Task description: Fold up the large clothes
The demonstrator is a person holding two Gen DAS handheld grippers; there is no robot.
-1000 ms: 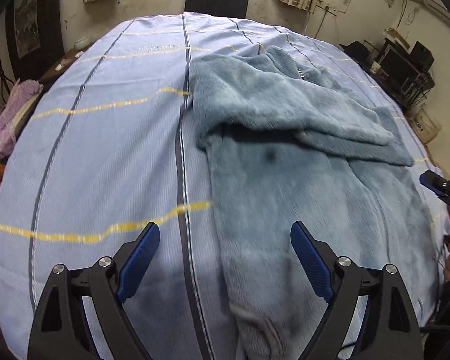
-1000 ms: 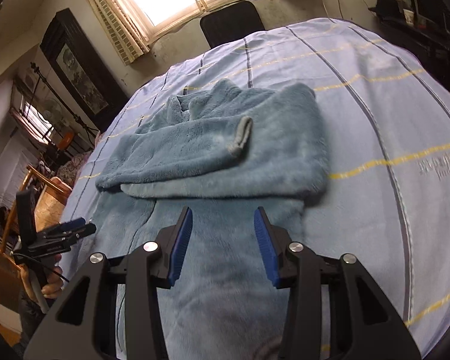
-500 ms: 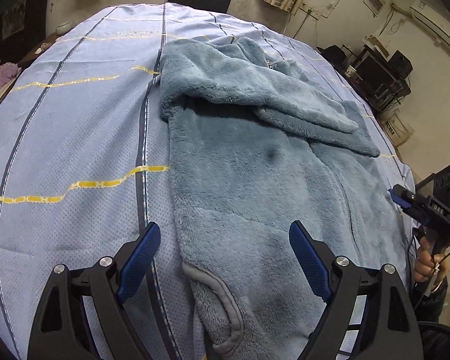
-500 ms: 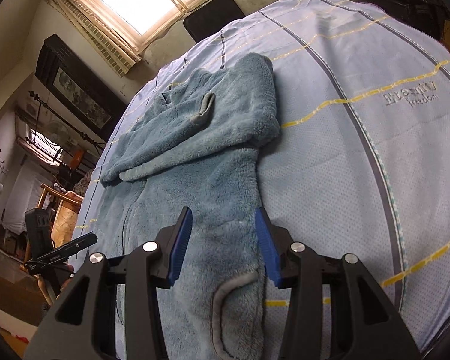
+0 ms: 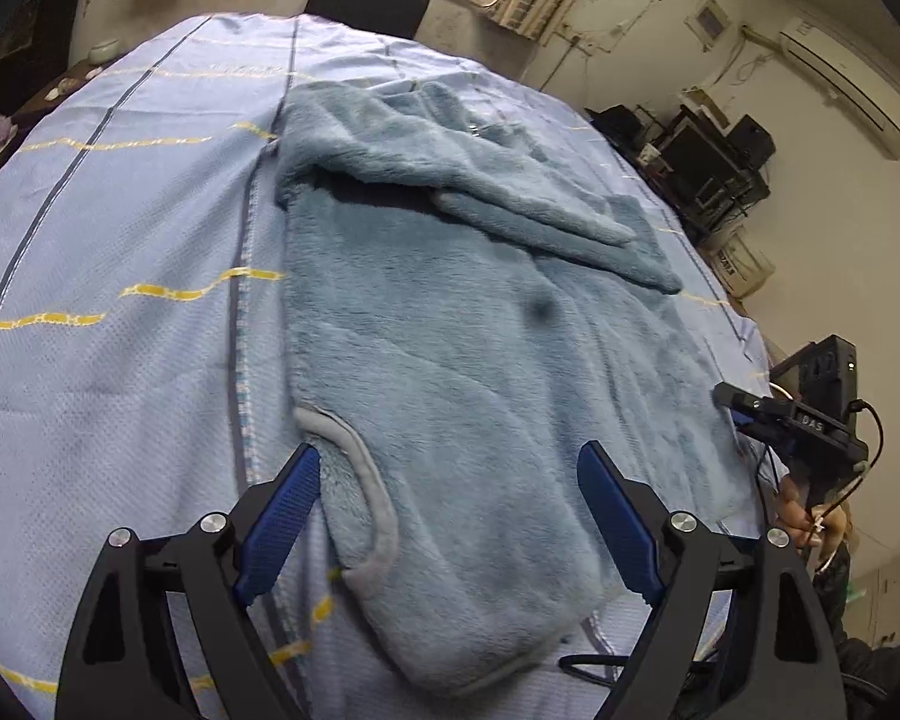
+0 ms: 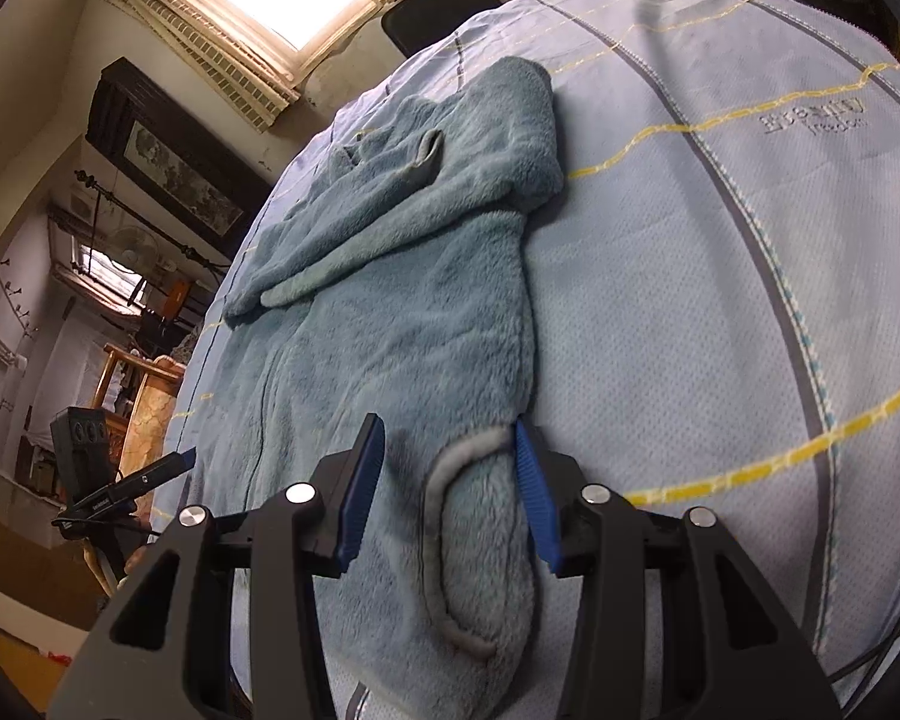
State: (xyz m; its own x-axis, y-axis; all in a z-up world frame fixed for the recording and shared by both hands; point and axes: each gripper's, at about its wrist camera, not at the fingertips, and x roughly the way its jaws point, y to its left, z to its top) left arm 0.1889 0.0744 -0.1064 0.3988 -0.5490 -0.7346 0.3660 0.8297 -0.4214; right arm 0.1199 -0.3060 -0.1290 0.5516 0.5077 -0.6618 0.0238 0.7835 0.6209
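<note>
A dim room with a bright window behind a black chair back (image 5: pixel 363 0) frames the scene, and ahead of both grippers spreads a bed covered in a pale blue sheet with grey stripes and yellow lines (image 5: pixel 120 360).

On that sheet lies the large blue-grey fleece garment (image 5: pixel 450 360), its sleeves folded across the far end and its body stretching back toward the grippers. Its grey-trimmed hem corner (image 6: pixel 456 516) lies directly between the right gripper's blue pads.

The left gripper (image 5: pixel 450 516) is spread wide above the near end of the garment, holding nothing; the grey-edged hem curves just inside its left pad.

The right gripper (image 6: pixel 447 492) stands partly open, narrower than the left one, straddling the hem corner. Its right pad sits at the garment's edge, though actual contact cannot be made out; nothing is clamped.
</note>
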